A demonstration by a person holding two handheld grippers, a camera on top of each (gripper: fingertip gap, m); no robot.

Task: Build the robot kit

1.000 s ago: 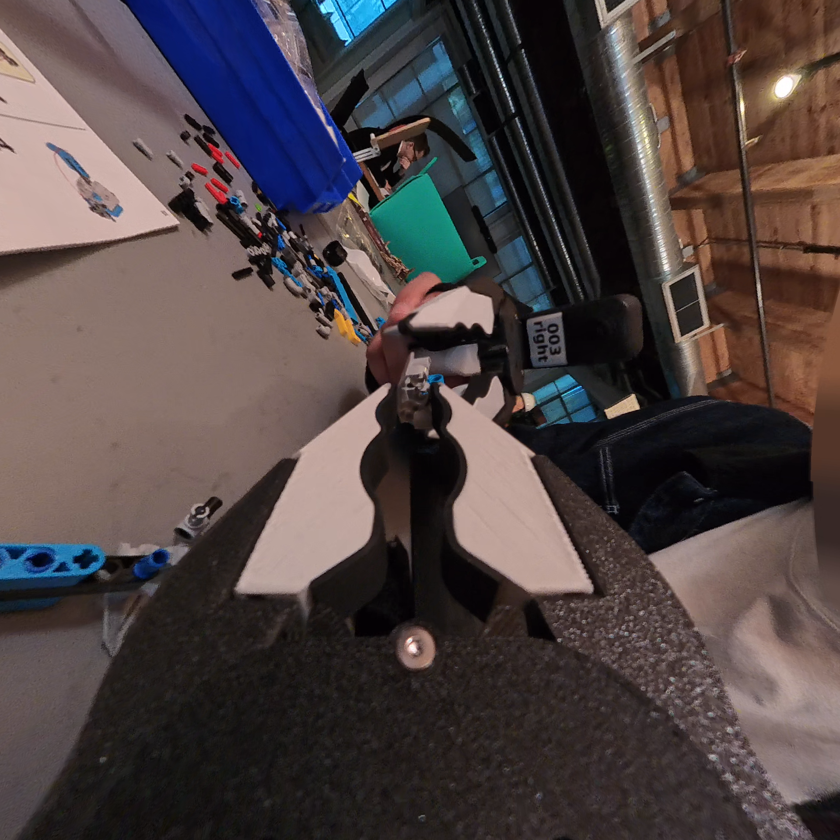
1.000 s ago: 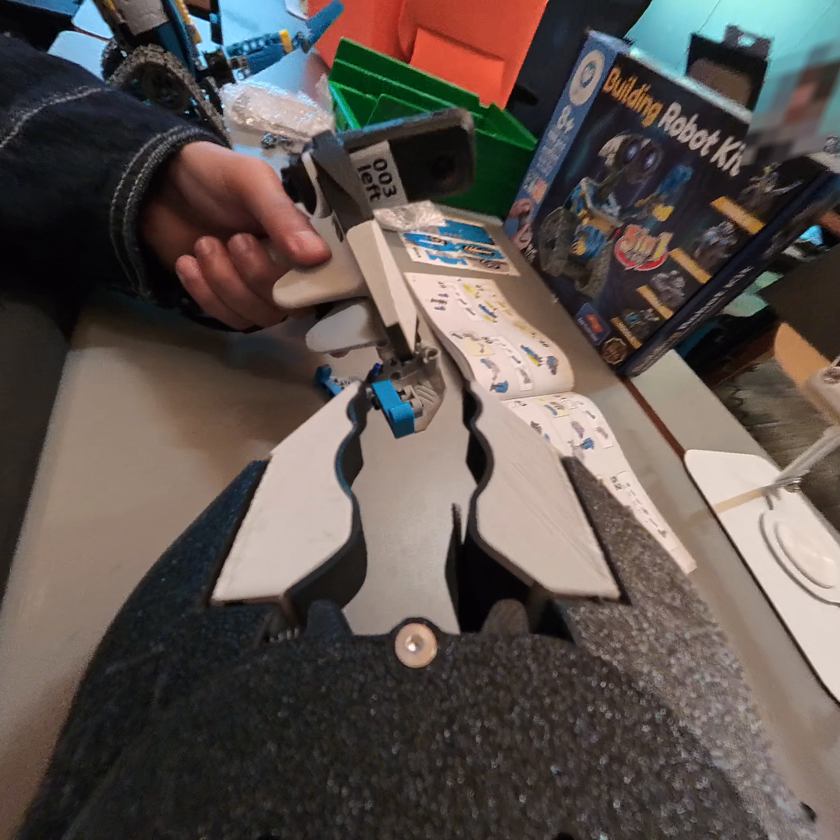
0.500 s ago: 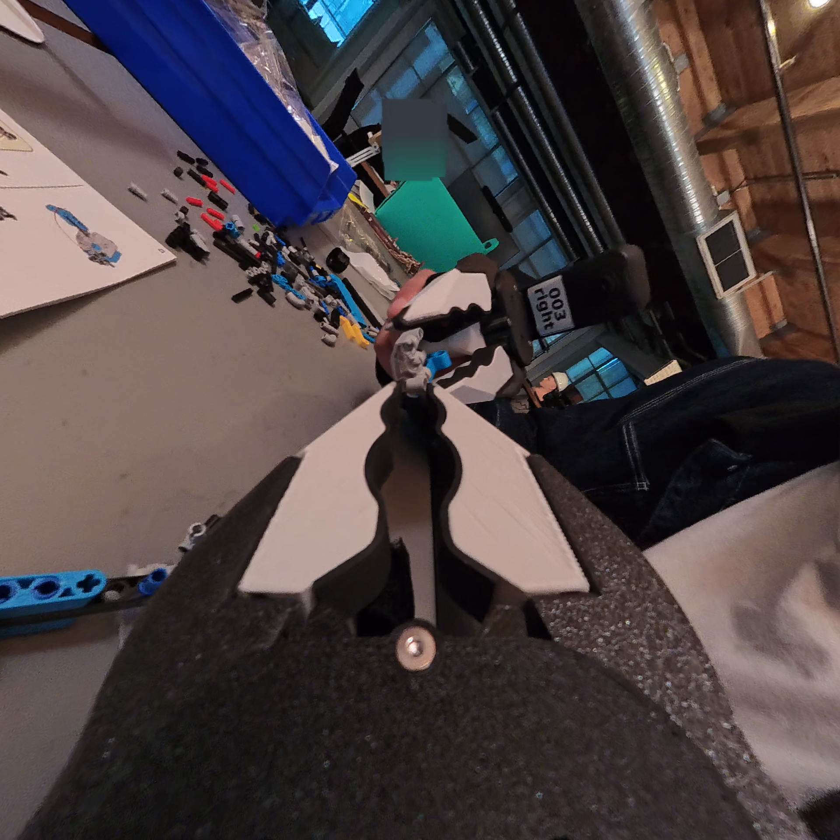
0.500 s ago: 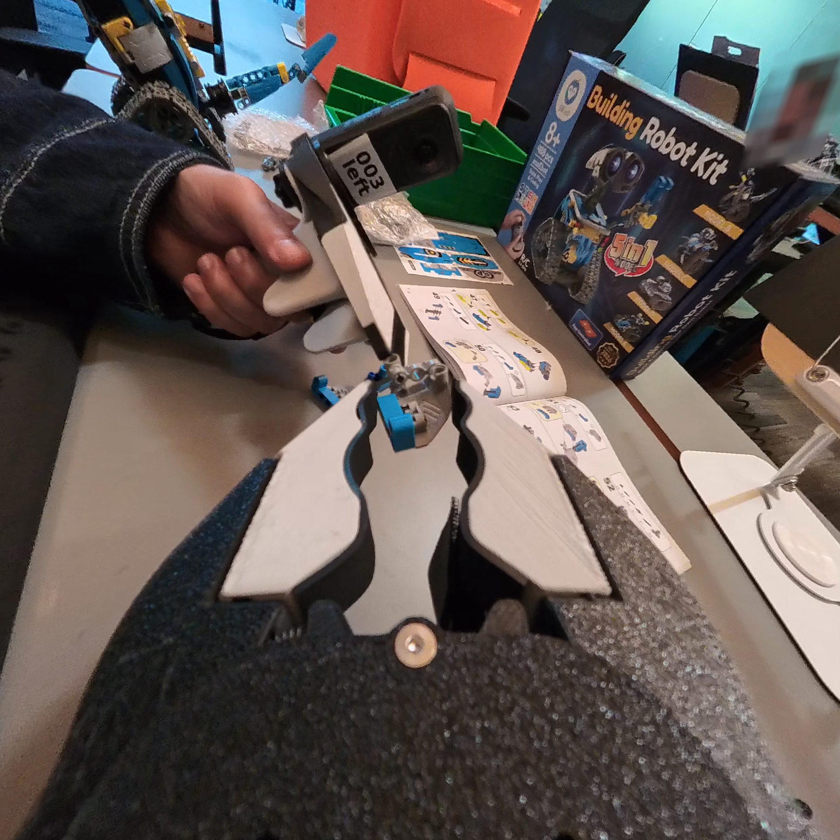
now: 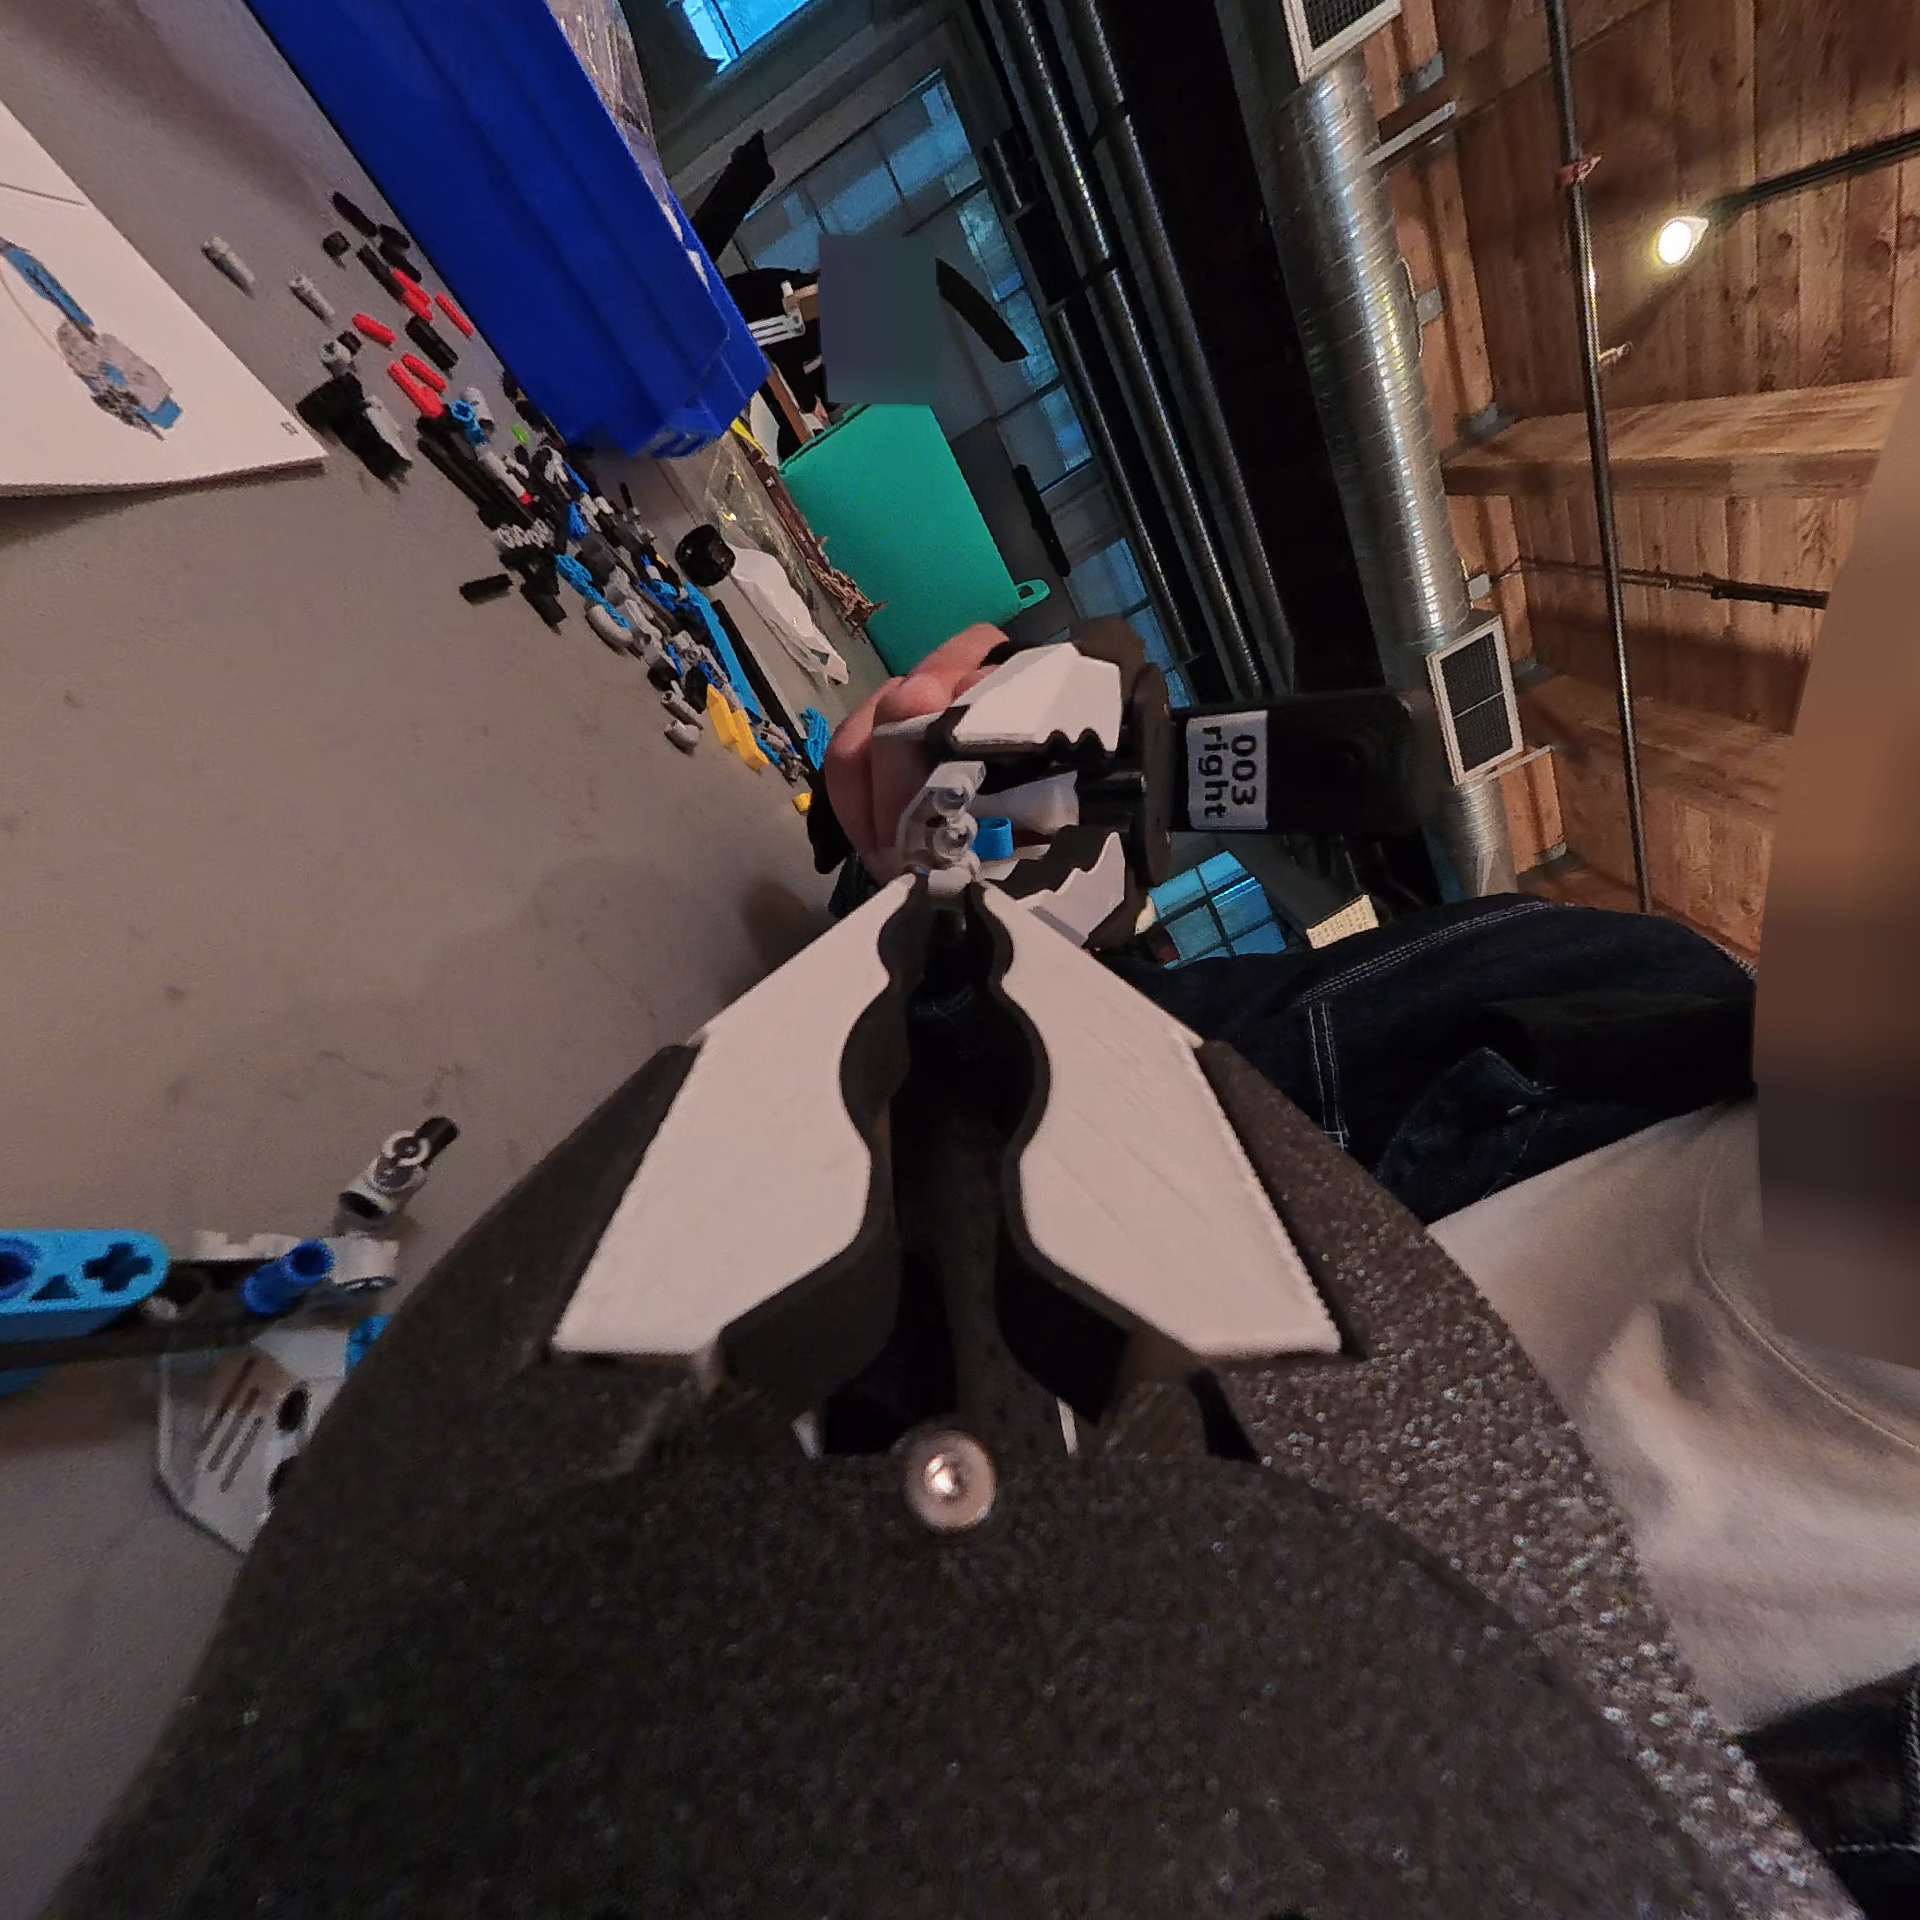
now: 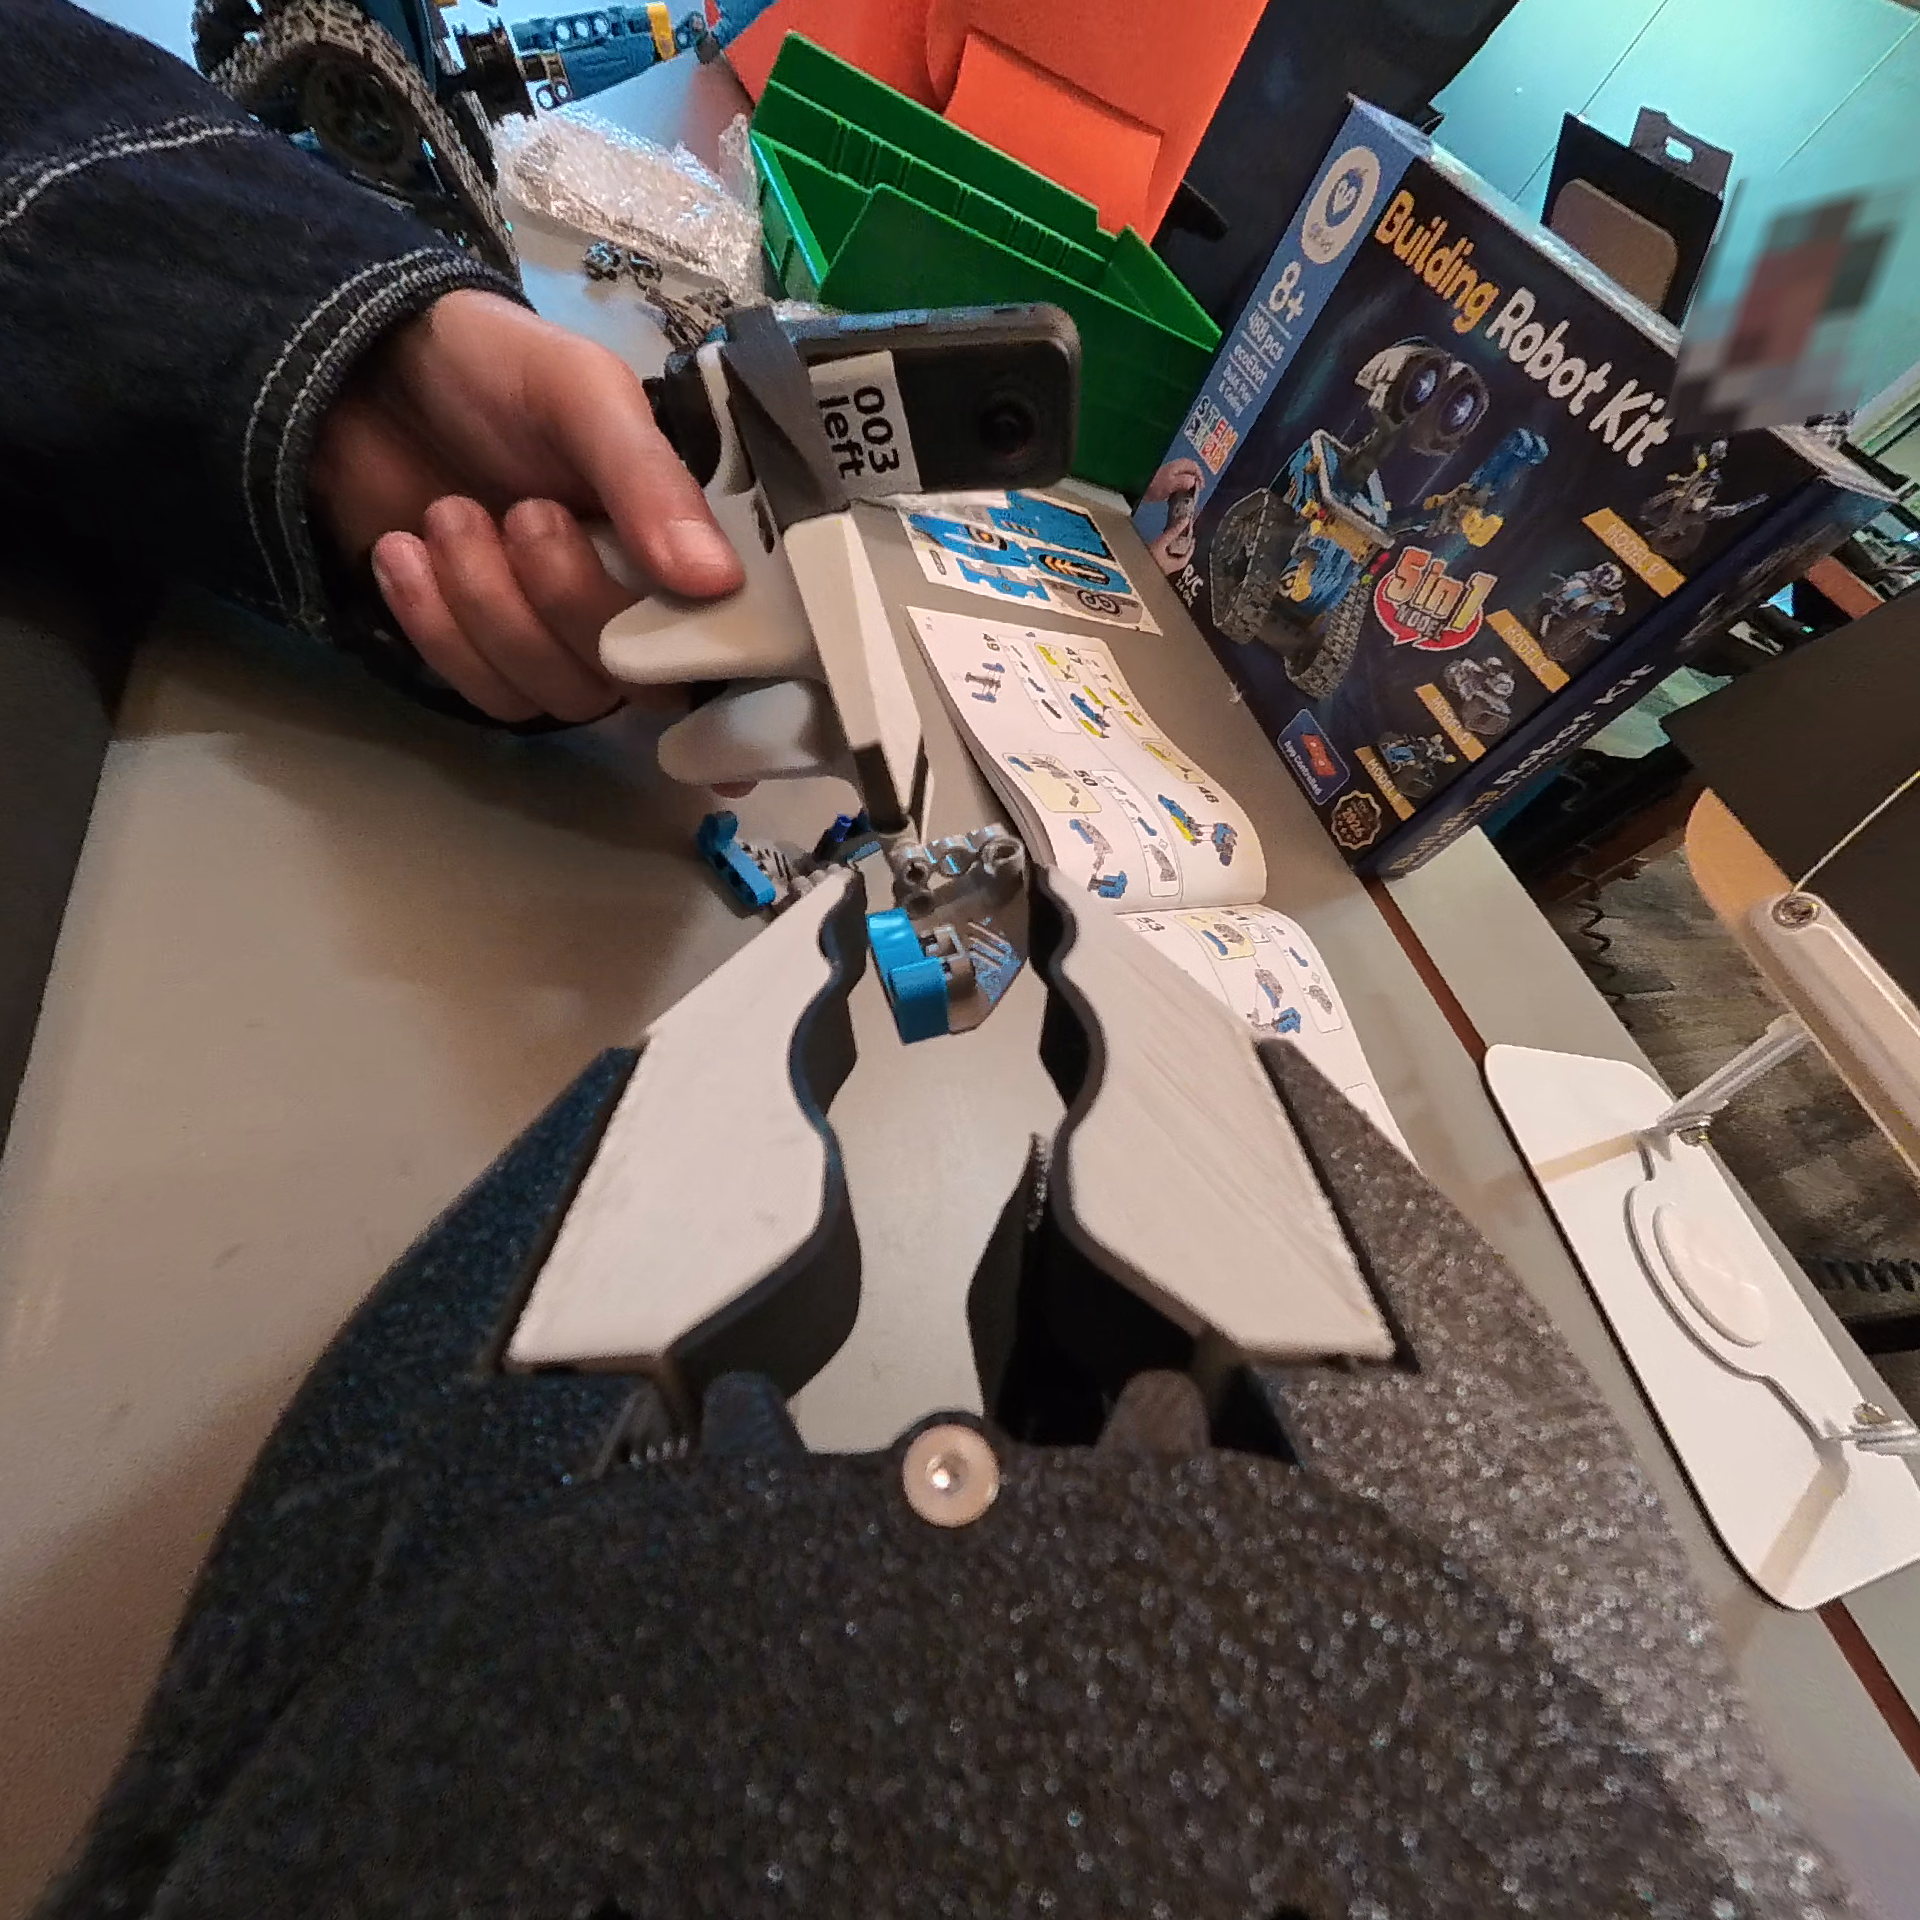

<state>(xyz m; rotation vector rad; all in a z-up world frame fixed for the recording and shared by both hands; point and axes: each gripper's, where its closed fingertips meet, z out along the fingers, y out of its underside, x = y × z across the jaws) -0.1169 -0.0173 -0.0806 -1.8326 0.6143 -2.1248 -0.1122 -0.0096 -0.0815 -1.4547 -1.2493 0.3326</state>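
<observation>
I note both grippers meet on one grey-and-blue brick assembly (image 6: 940, 935), frame centre, lifted above the desk (image 6: 312, 987). Left gripper (image 5: 951, 894): jaws nearly closed, pinching its edge. Right gripper (image 6: 945, 904): jaws part-open, gripping its sides. Since a second ago, it has turned slightly.

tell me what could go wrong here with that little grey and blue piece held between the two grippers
1. The left gripper pinches only a thin edge of the grey and blue brick assembly, so it may twist or slip out.
2. The right gripper looks wider than the assembly; if it isn't clamping, the assembly could drop onto the table.
3. The blue connector sticks out and might pop off under pressure.
</observation>
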